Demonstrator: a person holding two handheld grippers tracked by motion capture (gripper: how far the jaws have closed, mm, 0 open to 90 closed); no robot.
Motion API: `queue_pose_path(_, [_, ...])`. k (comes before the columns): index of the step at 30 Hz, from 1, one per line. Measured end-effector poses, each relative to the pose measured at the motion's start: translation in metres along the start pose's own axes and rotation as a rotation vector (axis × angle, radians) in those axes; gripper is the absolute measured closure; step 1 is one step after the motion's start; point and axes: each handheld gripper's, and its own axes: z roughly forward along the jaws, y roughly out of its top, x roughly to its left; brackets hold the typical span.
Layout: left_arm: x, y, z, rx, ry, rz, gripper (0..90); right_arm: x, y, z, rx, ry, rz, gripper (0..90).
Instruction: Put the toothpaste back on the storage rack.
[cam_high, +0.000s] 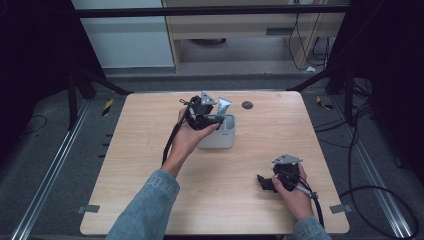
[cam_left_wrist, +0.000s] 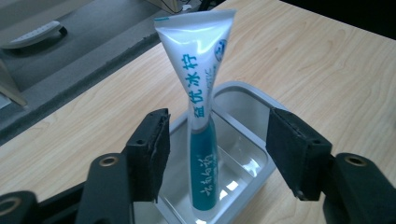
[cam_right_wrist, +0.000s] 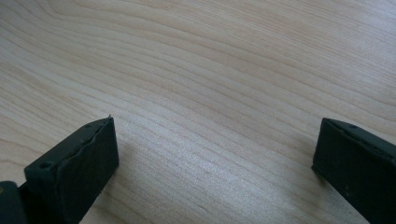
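A white and teal toothpaste tube (cam_left_wrist: 201, 116) stands upright in a grey rectangular cup (cam_left_wrist: 243, 154), cap end down, its flat crimped end up. In the high view the tube (cam_high: 223, 107) pokes out of the cup (cam_high: 220, 135) at the table's middle. My left gripper (cam_left_wrist: 217, 149) is open with its jaws on either side of the tube, not touching it; it hangs over the cup's left rim (cam_high: 212, 119). My right gripper (cam_high: 261, 181) rests low near the front right of the table, open with bare wood between its fingers (cam_right_wrist: 79, 168).
The wooden table (cam_high: 150, 165) has a small dark round disc (cam_high: 247, 105) near its far edge. Black frame legs and cables lie on the floor to both sides. A cabinet stands beyond the table.
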Motion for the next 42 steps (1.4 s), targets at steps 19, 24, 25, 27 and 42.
queue_pose_path(19, [-0.009,-0.015,-0.013,0.04,-0.03,-0.02,14.6,0.0,0.0,0.0,-0.001,-0.001,-0.001,0.4])
queue_pose_path(24, [-0.014,-0.017,-0.016,0.047,-0.049,-0.015,11.2,0.0,0.0,0.0,-0.001,-0.001,0.0,0.4])
queue_pose_path(25, [-0.016,-0.018,-0.017,0.05,-0.055,-0.01,10.9,0.0,0.0,0.0,-0.001,-0.001,0.0,0.4])
queue_pose_path(27, [-0.019,-0.02,-0.018,0.053,-0.063,-0.009,8.9,0.0,0.0,0.0,-0.001,-0.001,0.0,0.4])
queue_pose_path(42, [-0.037,-0.036,-0.027,0.076,-0.082,0.054,5.5,0.0,0.0,0.0,-0.001,-0.001,0.0,0.5])
